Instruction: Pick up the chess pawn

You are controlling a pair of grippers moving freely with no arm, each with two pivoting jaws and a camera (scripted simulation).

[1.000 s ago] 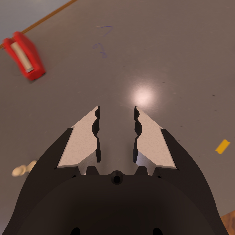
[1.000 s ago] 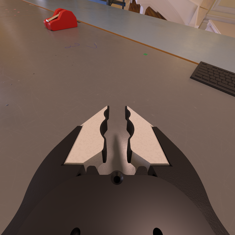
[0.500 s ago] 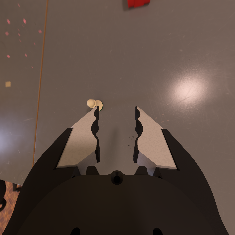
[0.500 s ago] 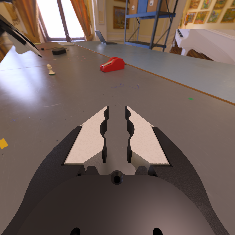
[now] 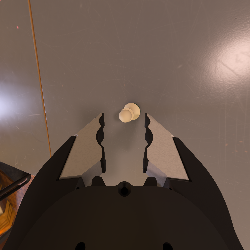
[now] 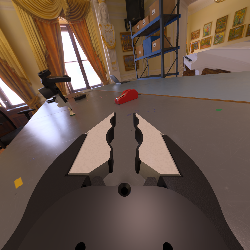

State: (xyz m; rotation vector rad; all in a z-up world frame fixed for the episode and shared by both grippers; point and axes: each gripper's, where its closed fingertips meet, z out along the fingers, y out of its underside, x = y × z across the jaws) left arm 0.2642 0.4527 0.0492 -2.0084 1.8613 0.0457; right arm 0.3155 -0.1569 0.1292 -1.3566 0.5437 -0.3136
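Observation:
The cream chess pawn (image 5: 128, 113) stands upright on the grey table, seen from above. My left gripper (image 5: 124, 115) is open and points down at it, with the pawn's head between the fingertips and touching neither. In the right wrist view the pawn (image 6: 71, 112) is far off at the left, with the left gripper (image 6: 69, 107) just above it. My right gripper (image 6: 124, 115) is open and empty, low over the table and far from the pawn.
A red tape dispenser (image 6: 126, 96) sits on the table beyond the right gripper. An orange seam (image 5: 39, 78) runs along the table left of the pawn, and the table's edge lies at the lower left. A yellow tape scrap (image 6: 18, 182) lies at left.
My left gripper has moved left and down, so the pawn went from beside the left fingertip to between the tips. My right gripper has tilted up and now shows the room.

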